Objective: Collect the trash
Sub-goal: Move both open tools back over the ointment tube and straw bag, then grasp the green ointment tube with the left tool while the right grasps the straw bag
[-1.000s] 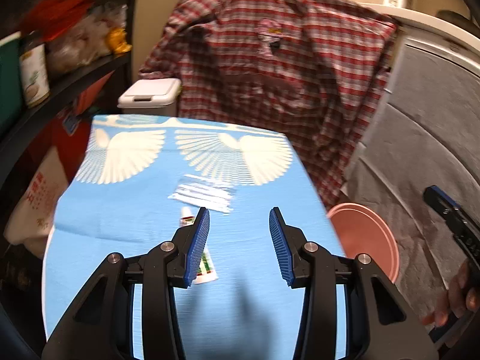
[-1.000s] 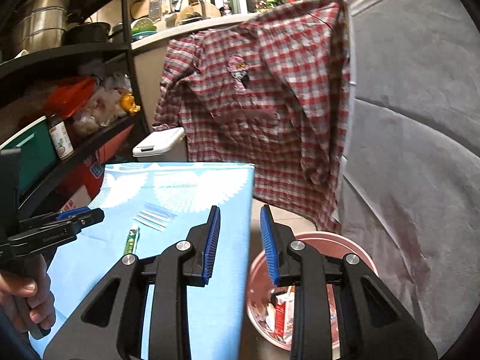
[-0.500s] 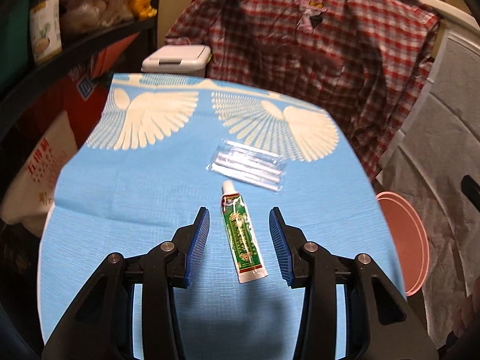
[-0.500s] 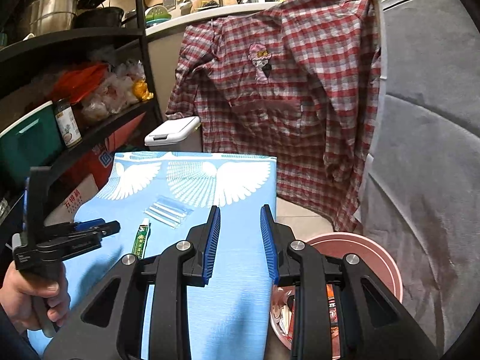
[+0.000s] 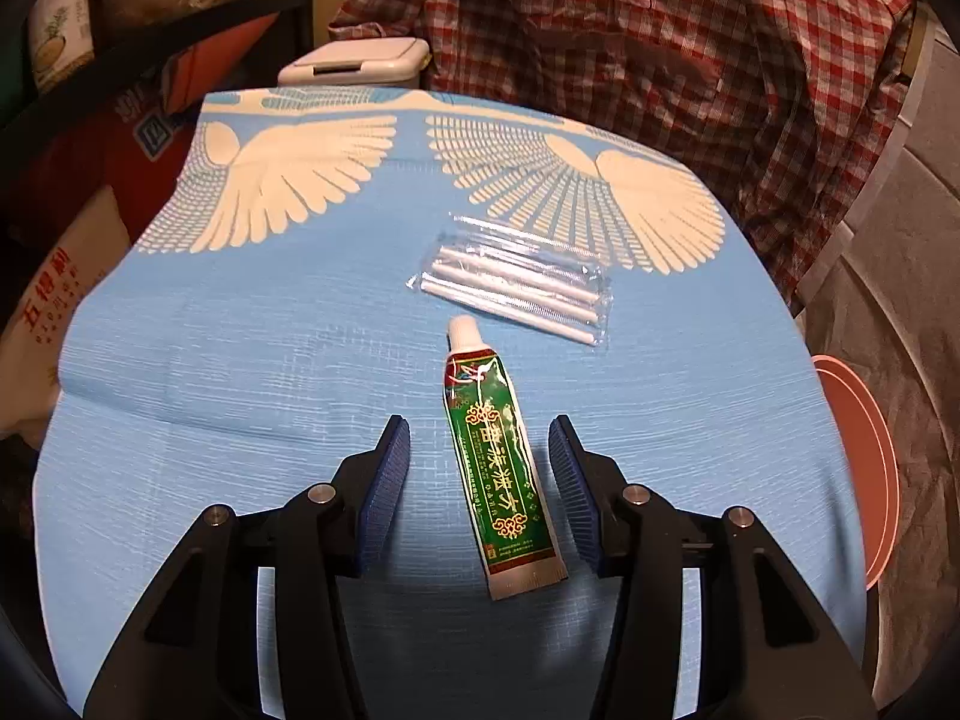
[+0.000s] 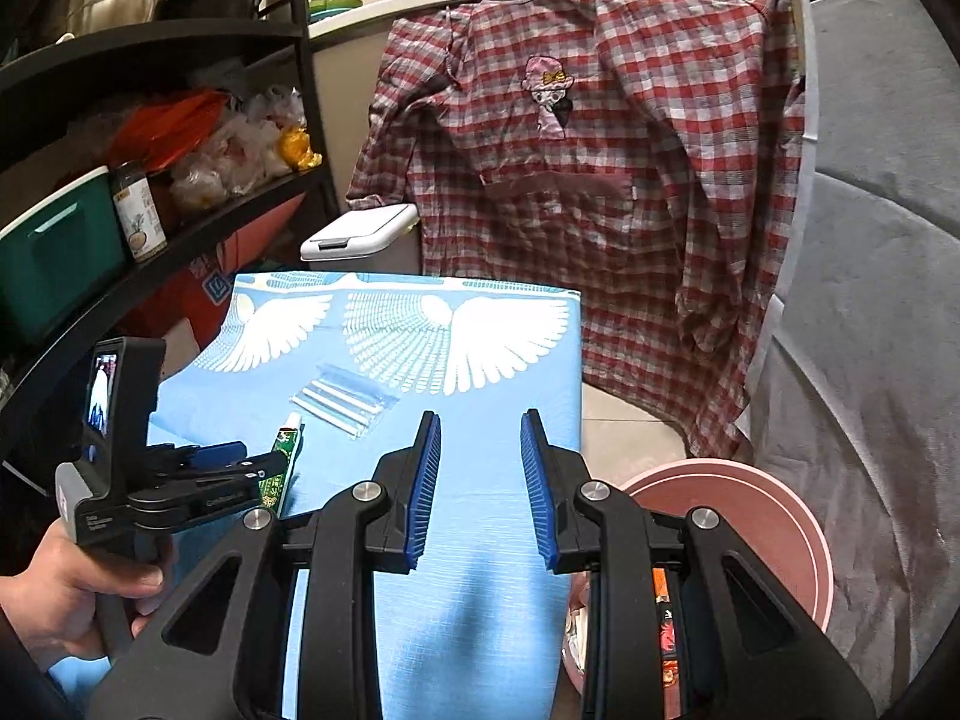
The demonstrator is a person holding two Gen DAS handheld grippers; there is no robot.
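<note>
Tube lies lengthwise between my left claw's fingers, on the blue tabletop.

The tabletop point(image 5: 240, 360) carries the trash; the pink basin point(image 6: 780, 516) waits off its right edge, under my right claw point(image 6: 480, 480), which hangs parted and empty. The clear packet of white sticks point(image 5: 516, 282) lies just beyond the tube's cap. The green tube point(image 5: 495, 462) runs nearly along my left claw's point(image 5: 480, 480) pointing line, cap away, crimped end toward me; the jaws are opening, one on each flank, touching nothing yet, so my left hand is the nearer one.
</note>
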